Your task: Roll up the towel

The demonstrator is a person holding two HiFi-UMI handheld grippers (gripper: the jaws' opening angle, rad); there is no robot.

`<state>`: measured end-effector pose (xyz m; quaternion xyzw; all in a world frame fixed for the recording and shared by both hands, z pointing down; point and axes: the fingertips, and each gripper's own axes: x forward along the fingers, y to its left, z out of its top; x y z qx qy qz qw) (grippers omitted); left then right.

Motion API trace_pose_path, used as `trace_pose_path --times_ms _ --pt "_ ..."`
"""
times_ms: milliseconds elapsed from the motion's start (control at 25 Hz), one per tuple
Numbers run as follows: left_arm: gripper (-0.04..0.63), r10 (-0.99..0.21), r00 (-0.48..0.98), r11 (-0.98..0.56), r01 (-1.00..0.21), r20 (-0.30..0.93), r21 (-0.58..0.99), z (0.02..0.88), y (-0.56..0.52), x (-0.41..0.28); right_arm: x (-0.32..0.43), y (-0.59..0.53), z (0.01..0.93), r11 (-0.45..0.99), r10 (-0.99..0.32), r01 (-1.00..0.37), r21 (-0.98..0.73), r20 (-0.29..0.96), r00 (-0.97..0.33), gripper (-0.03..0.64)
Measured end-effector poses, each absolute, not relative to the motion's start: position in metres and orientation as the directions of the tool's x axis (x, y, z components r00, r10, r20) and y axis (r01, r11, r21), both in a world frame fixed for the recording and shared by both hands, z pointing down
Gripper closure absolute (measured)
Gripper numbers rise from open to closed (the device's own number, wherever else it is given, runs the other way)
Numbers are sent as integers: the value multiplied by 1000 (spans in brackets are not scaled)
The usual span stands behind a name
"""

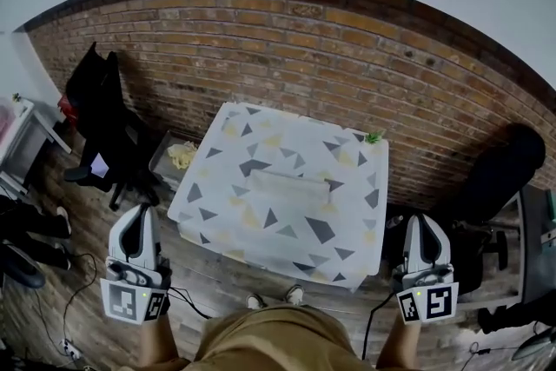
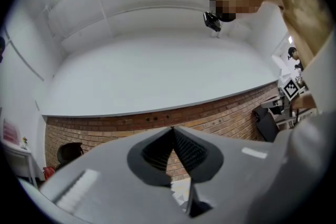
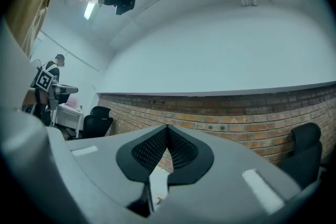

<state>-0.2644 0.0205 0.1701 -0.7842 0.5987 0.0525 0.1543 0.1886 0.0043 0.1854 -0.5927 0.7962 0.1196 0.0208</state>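
Your left gripper (image 1: 136,215) is closed, its jaws meeting at the tips with nothing between them; in the left gripper view (image 2: 172,129) only the brick wall (image 2: 220,113) shows past the ribbed pads. Your right gripper (image 1: 423,223) is closed and empty as well, and its pads touch at the tip in the right gripper view (image 3: 167,127). You hold both low and close to your body, one on each side of the table (image 1: 217,226), and neither touches it.

The towel (image 1: 291,184) lies ahead of both grippers and between them, a pale long shape across the middle of the triangle-patterned tablecloth (image 1: 261,143). It is well apart from either gripper. Whether it is rolled or only folded is not clear from here.

Beyond your left gripper a tray (image 1: 163,159) sits on the floor beside the table, with a black chair (image 1: 104,113) further out. A small green thing (image 1: 374,136) rests on the far table corner ahead of your right gripper.
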Motion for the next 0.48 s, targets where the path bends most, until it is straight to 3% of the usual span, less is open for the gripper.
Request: trace_pose_path --times_ms 480 --pt "535 -925 273 -233 -957 -265 -176 174 18 -264 162 -4 188 315 -920 -929 195 -177 -349 614"
